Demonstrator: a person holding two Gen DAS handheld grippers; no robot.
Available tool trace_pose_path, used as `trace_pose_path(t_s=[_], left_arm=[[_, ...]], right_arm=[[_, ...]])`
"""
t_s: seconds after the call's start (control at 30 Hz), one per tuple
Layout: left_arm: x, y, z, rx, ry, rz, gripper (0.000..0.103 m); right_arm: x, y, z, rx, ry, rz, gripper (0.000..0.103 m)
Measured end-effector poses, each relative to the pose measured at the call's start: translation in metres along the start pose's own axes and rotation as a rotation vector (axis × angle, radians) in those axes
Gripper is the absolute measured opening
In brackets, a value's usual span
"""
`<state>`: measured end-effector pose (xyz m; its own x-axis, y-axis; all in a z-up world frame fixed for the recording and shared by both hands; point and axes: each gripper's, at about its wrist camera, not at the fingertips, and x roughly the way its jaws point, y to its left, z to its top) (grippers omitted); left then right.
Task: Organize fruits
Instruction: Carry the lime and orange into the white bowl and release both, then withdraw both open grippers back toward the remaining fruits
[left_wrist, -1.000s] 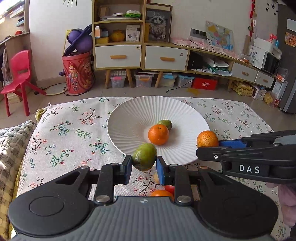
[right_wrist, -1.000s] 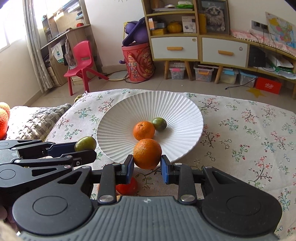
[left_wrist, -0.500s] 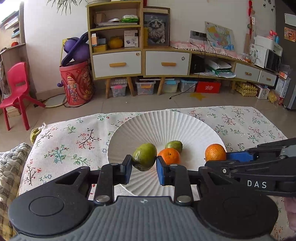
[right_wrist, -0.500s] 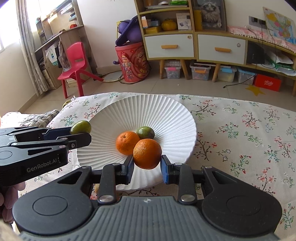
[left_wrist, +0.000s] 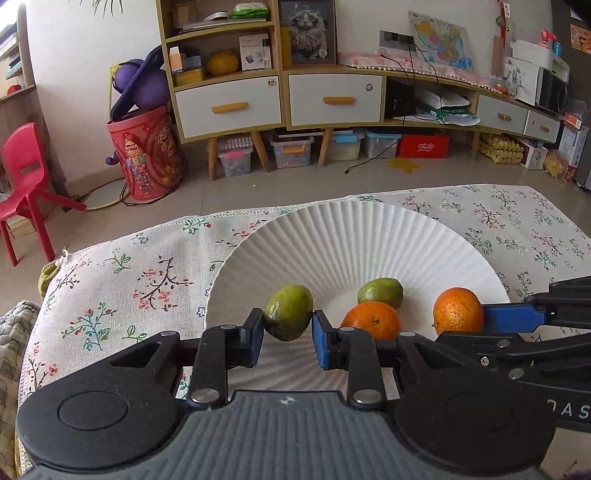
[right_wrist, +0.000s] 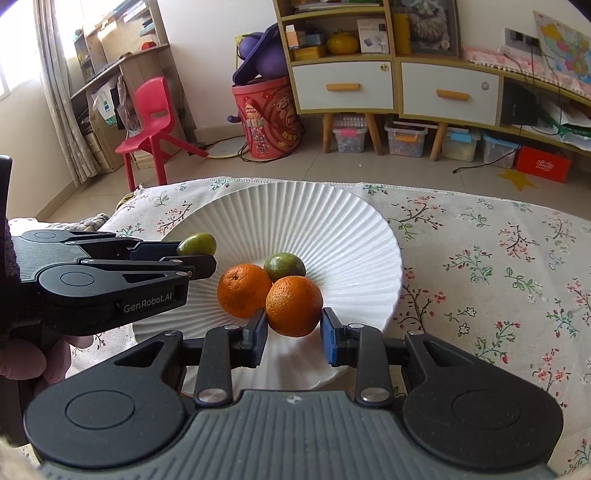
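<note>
A white ribbed plate (left_wrist: 354, 240) (right_wrist: 332, 221) lies on the floral tablecloth. An orange (left_wrist: 371, 319) (right_wrist: 242, 290) and a green fruit (left_wrist: 380, 291) (right_wrist: 284, 266) rest in it. My left gripper (left_wrist: 288, 332) (right_wrist: 195, 254) is shut on a second green fruit (left_wrist: 289, 316) (right_wrist: 195, 243) above the plate's left part. My right gripper (right_wrist: 293, 330) (left_wrist: 476, 317) is shut on a second orange (right_wrist: 294, 311) (left_wrist: 458, 311) above the plate's near right part. The two grippers are side by side, close together.
The floral tablecloth (left_wrist: 122, 273) (right_wrist: 498, 258) ends at a far edge with floor beyond. A grey quilted cloth (left_wrist: 14, 332) lies at the left. A red chair (right_wrist: 151, 114), a red bin (left_wrist: 147, 151) and shelf cabinets stand behind.
Both grippers moved forward over the plate with their fruits held. The loose fruits near the table's front edge dropped out of view.
</note>
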<state>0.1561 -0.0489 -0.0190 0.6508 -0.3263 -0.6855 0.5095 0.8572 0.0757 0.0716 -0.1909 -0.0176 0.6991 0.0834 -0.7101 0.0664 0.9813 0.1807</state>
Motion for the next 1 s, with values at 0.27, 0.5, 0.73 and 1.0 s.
trace_pose_path(t_s=[0.27,0.5,0.73,1.0], left_arm=[[0.002,0.002,0.001,0.010,-0.004,-0.008,0.009],[-0.005,0.003,-0.001,0.005,-0.014,0.007,0.019],[-0.022,0.005,-0.007,-0.016,-0.021,0.021,0.031],[-0.046,0.003,-0.020,-0.037,-0.028,0.033,0.042]], right_arm=[[0.002,0.001,0.000,-0.019,-0.003,0.003,0.029],[-0.004,0.001,0.001,-0.024,-0.025,-0.007,0.040],[-0.014,0.000,0.000,-0.030,-0.038,-0.009,0.048],[-0.030,0.001,-0.005,-0.050,-0.047,-0.011,0.054]])
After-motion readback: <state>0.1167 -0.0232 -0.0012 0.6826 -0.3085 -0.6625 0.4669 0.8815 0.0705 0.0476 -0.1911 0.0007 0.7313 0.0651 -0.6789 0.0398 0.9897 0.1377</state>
